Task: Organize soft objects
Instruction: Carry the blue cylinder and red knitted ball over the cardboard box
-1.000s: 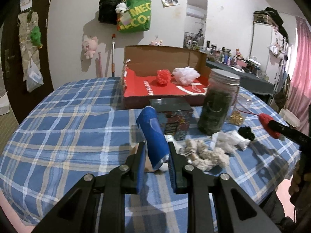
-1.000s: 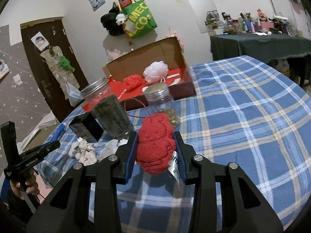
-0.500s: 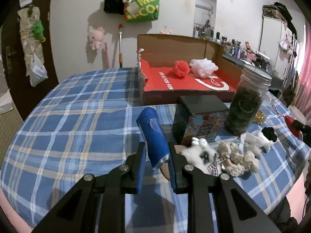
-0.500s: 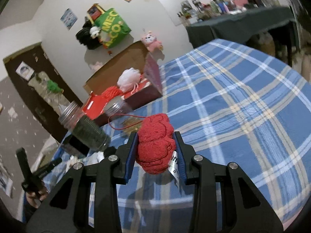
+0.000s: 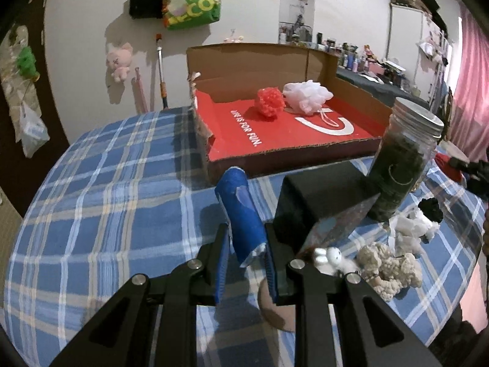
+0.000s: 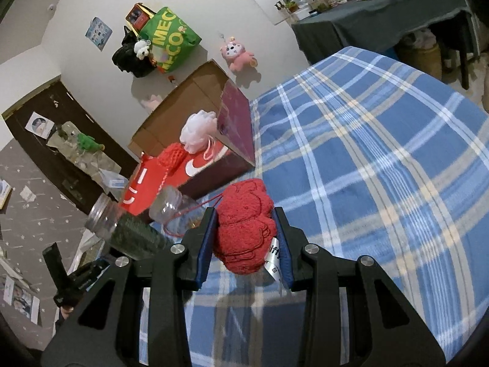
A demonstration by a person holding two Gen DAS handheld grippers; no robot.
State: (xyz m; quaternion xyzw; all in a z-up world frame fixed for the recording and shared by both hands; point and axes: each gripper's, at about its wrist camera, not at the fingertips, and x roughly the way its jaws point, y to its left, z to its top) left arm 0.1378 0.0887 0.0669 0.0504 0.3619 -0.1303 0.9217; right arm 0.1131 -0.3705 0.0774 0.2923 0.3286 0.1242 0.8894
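**Both grippers carry soft items toward the red box**

The left gripper [image 5: 246, 252], bottom centre, clamps a blue fabric roll [image 5: 241, 214]. The right gripper [image 6: 244, 244] squeezes a red plush toy [image 6: 244, 226]. Best to release each well above the open shoebox [image 5: 360, 146], upper centre, which already holds a white pouf [image 5: 307, 96] and a red pompom [image 5: 269, 102]. The lidded jar [image 5: 403, 159], right, contains dark material.

The room is fairly dim, lit with a cool, flat indoor light. In the left wrist view a pink curtain [image 5: 470, 91] at three o'clock glows, the brightest patch. Soft shadows fall on the wall [image 5: 91, 70] beside the hanging things and on the counter [image 5: 107, 208] under the tools. Both views bend strongly toward the edges, with black corners. The soft toys [image 5: 388, 263] at four o'clock look slightly blurred.
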